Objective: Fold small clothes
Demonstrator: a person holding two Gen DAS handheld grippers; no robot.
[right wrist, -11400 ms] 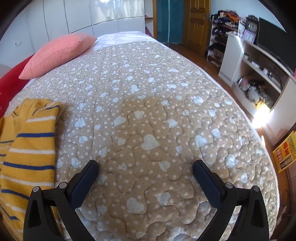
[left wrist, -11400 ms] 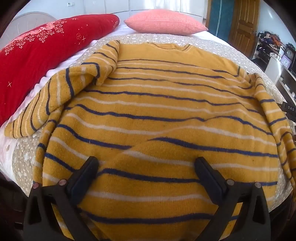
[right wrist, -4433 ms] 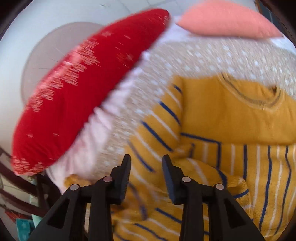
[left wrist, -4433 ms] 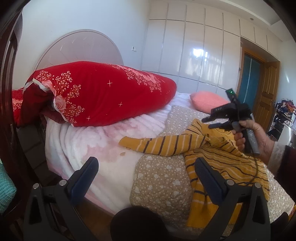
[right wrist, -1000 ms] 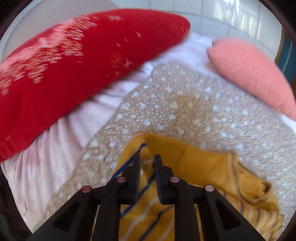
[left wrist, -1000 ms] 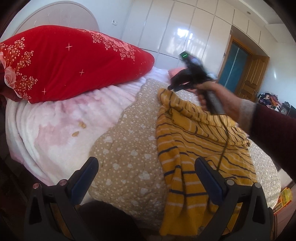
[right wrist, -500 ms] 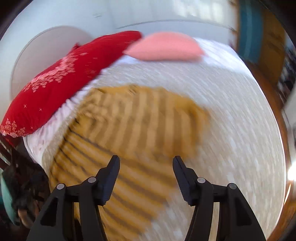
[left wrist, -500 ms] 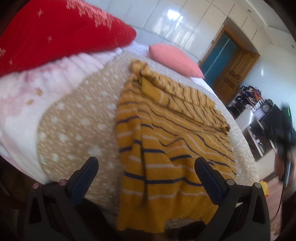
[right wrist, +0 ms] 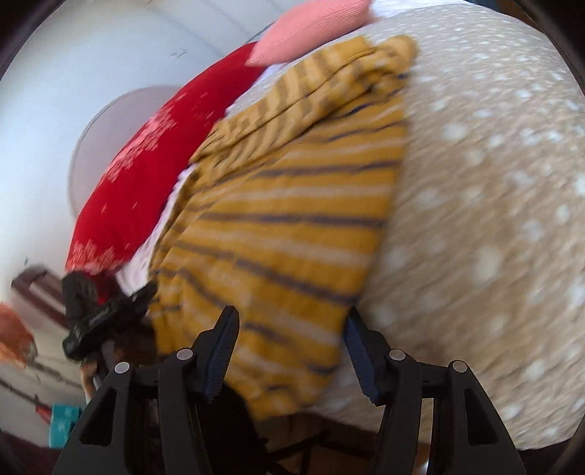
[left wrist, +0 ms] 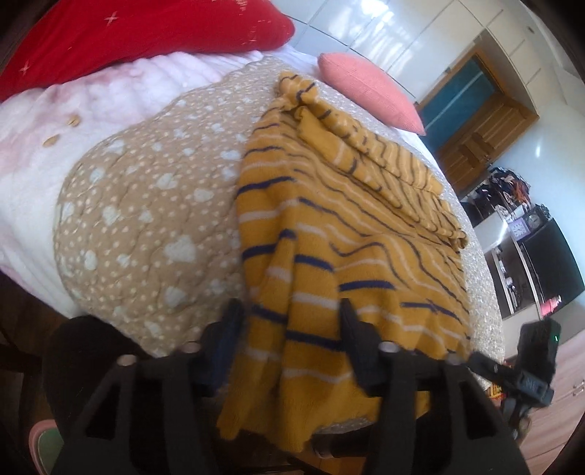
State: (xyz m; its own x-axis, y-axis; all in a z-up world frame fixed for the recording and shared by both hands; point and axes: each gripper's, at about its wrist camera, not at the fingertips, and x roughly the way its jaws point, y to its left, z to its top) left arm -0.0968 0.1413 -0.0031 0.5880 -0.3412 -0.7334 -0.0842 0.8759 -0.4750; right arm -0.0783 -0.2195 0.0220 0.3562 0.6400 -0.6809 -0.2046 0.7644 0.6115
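Sweater point(left wrist: 351, 226) spread on quilt point(left wrist: 146, 204), hem hanging over near edge of bed point(left wrist: 33, 204). Sleeves folded across sweater's upper part, toward the pillows. Long pillow point(left wrist: 139, 25) at far left of bed; small pillow point(left wrist: 369, 87) beyond sweater's collar end. Left tongs point(left wrist: 289, 343) at hem's left corner, fabric between the parted jaws; right tongs point(right wrist: 290, 352) at hem's right corner, likewise astride fabric. Shelving with clock point(left wrist: 526, 226) off to right of bed.
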